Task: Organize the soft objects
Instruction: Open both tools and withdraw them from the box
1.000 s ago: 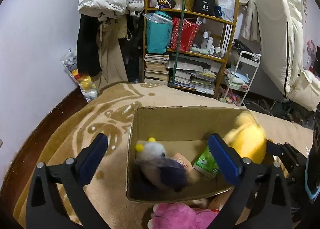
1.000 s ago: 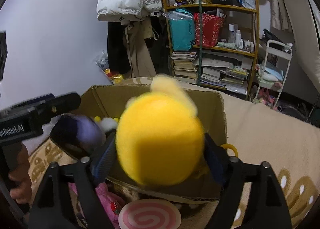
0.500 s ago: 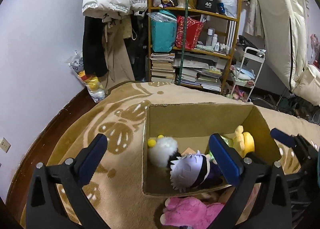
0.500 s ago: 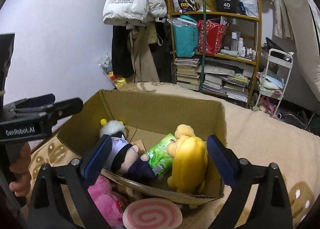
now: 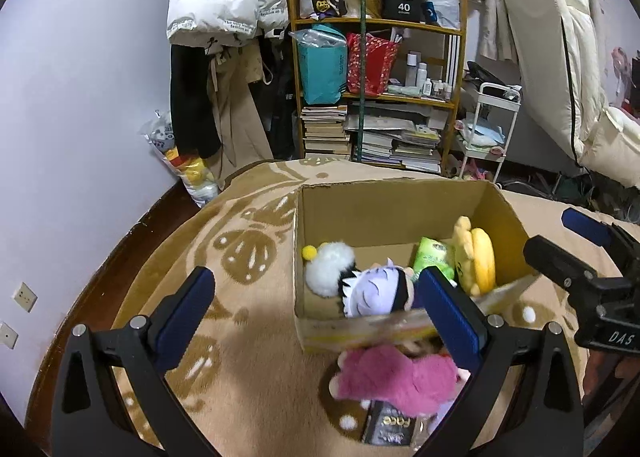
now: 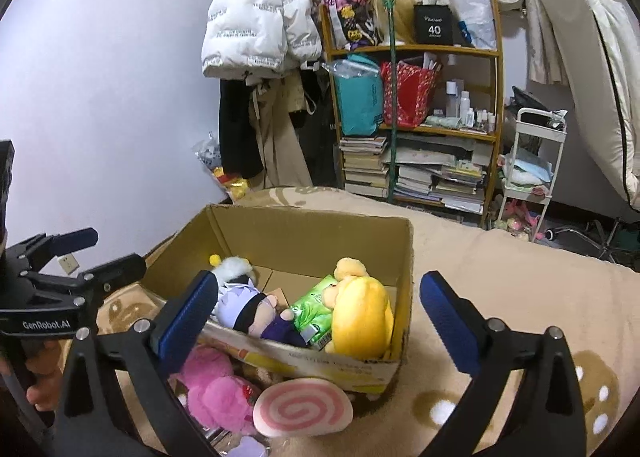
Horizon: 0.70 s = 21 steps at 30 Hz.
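A cardboard box [image 6: 320, 241] is set on a tan patterned blanket [image 5: 248, 337], with a cluttered bookshelf [image 6: 416, 129] and hung coats [image 5: 224, 17] seen behind. The yellow plush [image 6: 362, 317] is lodged in the box's right end, while a pink plush [image 5: 396, 377] is left outside against its near wall. Left gripper [image 5: 316, 311] and right gripper [image 6: 316, 309] are both shown spread wide, nothing held.

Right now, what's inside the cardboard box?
Inside the cardboard box: a yellow plush, a green packet, a white-haired doll and a white pom-pom plush. Anything beneath them is covered.
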Available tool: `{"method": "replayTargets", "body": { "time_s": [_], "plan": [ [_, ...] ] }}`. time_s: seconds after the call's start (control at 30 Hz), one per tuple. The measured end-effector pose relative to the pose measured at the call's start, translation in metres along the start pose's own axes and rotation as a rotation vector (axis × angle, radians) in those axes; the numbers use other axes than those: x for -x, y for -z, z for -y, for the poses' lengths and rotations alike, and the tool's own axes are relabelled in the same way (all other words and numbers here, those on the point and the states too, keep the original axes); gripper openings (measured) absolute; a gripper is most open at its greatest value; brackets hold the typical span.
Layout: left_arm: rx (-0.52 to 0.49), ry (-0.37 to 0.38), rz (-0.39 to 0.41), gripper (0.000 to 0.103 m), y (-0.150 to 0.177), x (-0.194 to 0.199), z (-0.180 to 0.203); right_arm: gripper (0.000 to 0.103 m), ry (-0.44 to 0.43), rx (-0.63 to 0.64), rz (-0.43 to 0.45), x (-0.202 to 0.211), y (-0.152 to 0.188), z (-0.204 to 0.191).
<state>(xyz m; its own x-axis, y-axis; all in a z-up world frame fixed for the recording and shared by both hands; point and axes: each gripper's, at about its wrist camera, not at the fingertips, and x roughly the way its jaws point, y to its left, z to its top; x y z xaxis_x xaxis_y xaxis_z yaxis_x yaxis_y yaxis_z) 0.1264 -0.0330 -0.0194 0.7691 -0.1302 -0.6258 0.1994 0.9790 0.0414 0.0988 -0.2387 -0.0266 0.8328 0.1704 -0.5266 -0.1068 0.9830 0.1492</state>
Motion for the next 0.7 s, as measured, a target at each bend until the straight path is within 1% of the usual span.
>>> {"method": "replayTargets", "body": {
  "time_s": [0.17, 0.3, 0.53, 0.7],
  "plan": [
    [-0.025, -0.009, 0.003, 0.101, 0.01, 0.02, 0.01, 0.103, 0.009, 0.01, 0.008, 0.019, 0.001, -0.002],
    [-0.047, -0.016, -0.006, 0.101, 0.022, 0.032, 0.014, 0.103, 0.008, -0.01, 0.003, 0.03, 0.006, -0.001],
    [-0.014, -0.015, -0.038, 0.101, 0.035, 0.045, 0.003, 0.103, 0.007, -0.028, -0.028, 0.044, 0.016, -0.003],
    [-0.009, -0.017, -0.059, 0.101, 0.043, 0.045, -0.002, 0.103, 0.006, -0.023, -0.053, 0.049, 0.025, -0.007]
  ]
}}
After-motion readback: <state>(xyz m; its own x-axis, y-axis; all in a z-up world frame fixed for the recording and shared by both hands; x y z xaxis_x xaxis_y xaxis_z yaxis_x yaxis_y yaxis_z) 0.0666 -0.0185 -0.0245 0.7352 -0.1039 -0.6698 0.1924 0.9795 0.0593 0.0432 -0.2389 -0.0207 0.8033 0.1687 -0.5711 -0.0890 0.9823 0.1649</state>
